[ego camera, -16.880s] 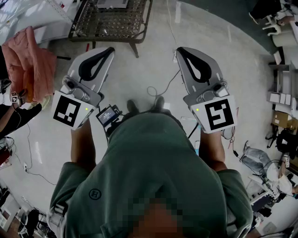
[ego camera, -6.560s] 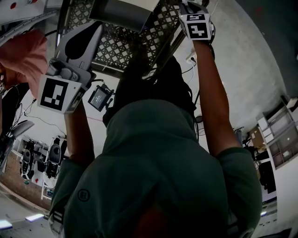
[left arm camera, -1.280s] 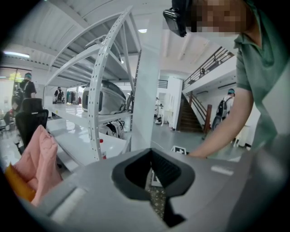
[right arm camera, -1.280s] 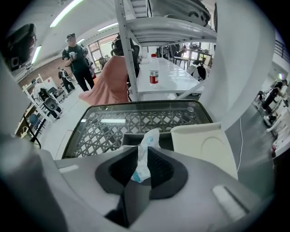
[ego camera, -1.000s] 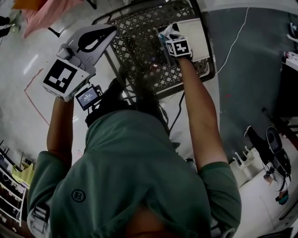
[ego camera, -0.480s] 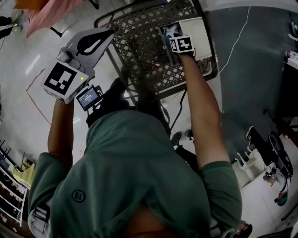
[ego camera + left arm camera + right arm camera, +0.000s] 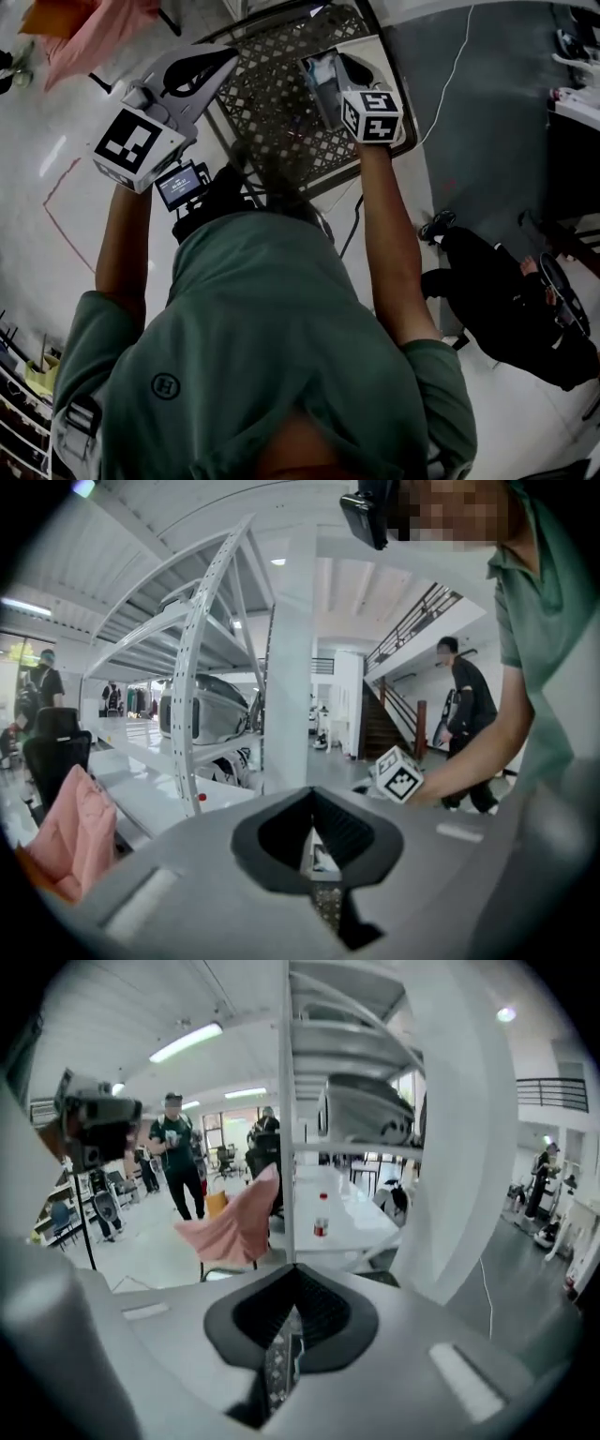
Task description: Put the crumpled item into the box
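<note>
The crumpled item [image 7: 328, 67] appears to lie in the box [image 7: 312, 89], just left of the right gripper [image 7: 285, 1349], whose jaws have just closed together on nothing. The left gripper [image 7: 322, 883] also has its jaws together and empty. Because nothing presses it down, the item may spring back over the rim.

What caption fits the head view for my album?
Person in green holds the left gripper and right gripper, both shut, by a mesh table.

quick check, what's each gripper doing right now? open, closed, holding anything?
Left grey two-jaw gripper: closed, nothing between its jaws.
Right grey two-jaw gripper: has just closed, jaws together, nothing between them.
</note>
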The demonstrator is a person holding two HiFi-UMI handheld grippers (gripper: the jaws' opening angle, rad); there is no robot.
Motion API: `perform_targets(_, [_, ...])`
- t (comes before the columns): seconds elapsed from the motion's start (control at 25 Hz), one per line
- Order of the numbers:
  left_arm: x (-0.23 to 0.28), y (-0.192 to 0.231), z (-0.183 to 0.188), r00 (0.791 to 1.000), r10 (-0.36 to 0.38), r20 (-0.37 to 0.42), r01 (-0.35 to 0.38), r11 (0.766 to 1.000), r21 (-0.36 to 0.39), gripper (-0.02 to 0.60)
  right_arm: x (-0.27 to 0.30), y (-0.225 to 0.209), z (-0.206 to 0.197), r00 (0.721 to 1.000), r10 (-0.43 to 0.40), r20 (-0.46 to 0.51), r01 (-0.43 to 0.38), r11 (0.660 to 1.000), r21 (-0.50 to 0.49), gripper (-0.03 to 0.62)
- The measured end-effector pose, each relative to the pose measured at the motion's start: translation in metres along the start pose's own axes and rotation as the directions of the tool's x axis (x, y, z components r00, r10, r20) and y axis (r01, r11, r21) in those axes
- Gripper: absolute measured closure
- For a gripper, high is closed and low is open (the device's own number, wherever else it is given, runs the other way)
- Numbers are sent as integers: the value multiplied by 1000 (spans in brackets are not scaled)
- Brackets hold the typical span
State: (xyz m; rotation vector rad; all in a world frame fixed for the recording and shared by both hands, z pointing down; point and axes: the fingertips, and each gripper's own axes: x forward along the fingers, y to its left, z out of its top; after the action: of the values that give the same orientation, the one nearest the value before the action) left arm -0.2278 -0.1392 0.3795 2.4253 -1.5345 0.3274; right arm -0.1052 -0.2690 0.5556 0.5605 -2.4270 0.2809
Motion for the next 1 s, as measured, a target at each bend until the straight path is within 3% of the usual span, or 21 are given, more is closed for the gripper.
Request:
perform_targets(0.16, [-12,-8,16,1000,-15,24,14,999,36,578,-75,33,86,974,-22,226,34,998,-49,588])
perform_targets(0.32, [-4,-9,21,998,-37,47,34,997,67,578,-126,44,133,932,-41,360,81,992,-96,588])
perform_targets(0.64, [26,-12,21,993,-94,69,87,991,99,578,-193,42,157,877,-102,470,178,977,-120,588])
perform_targets(1.0, [34,-33,46,984,-162,79,151,979,135,578,-259,55,168,849,-157,504,236,967,-96,589])
